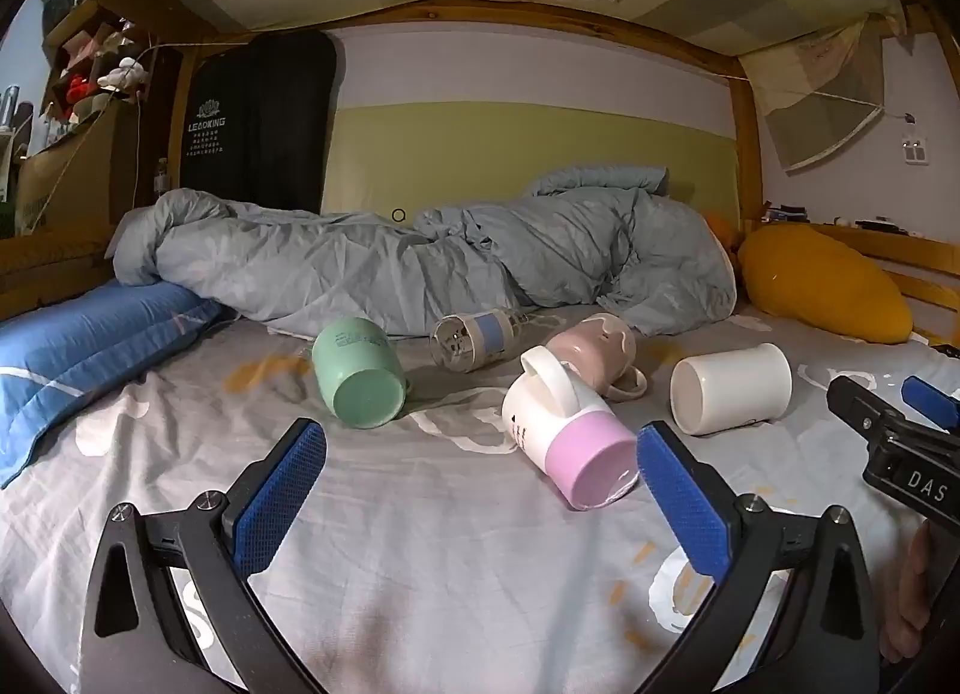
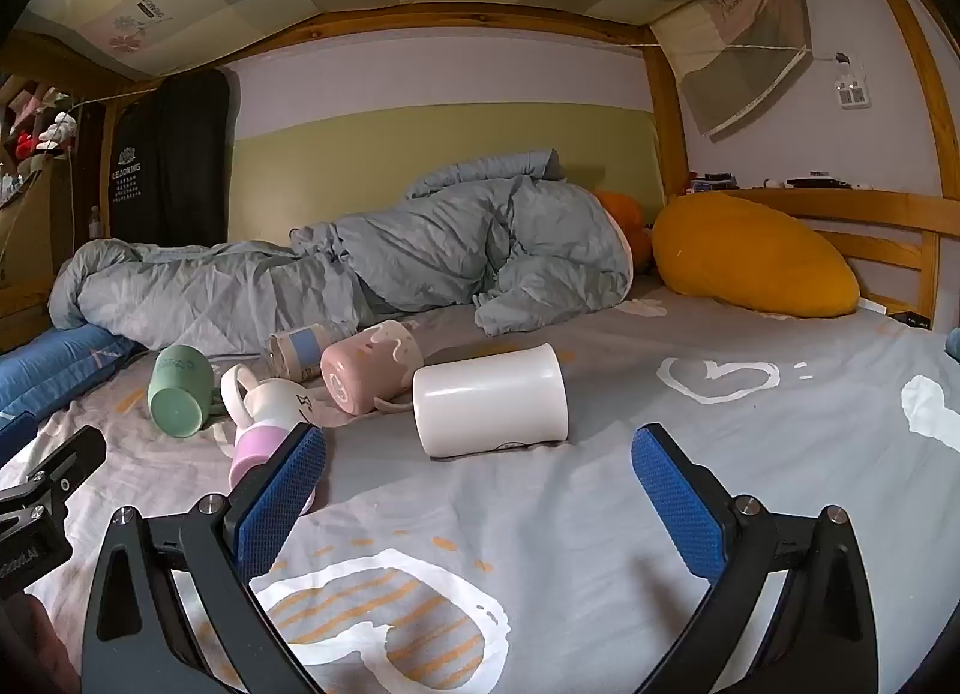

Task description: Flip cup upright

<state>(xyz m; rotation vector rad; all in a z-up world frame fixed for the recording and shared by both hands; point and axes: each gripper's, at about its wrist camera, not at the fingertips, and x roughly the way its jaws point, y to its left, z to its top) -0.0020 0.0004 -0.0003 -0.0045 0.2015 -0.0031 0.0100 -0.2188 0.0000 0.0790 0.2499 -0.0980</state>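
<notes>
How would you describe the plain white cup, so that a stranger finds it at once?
Start at the big yellow pillow by the bed rail, then come forward onto the grey sheet. The plain white cup lies there on its side, rightmost of the fallen cups. Unlike its neighbours, it shows no colour and no handle.

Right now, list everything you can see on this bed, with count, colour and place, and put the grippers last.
green cup: 1, mint, on its side, left
white-and-pink mug: 1, on its side, centre front
pink mug: 1, on its side behind it
white cup: 1, on its side, right
clear bottle: 1, blue label, lying by duvet
duvet: 1, grey, bunched at back
yellow cushion: 1, right rear
blue pillow: 1, left
left gripper: open
right gripper: open
</notes>
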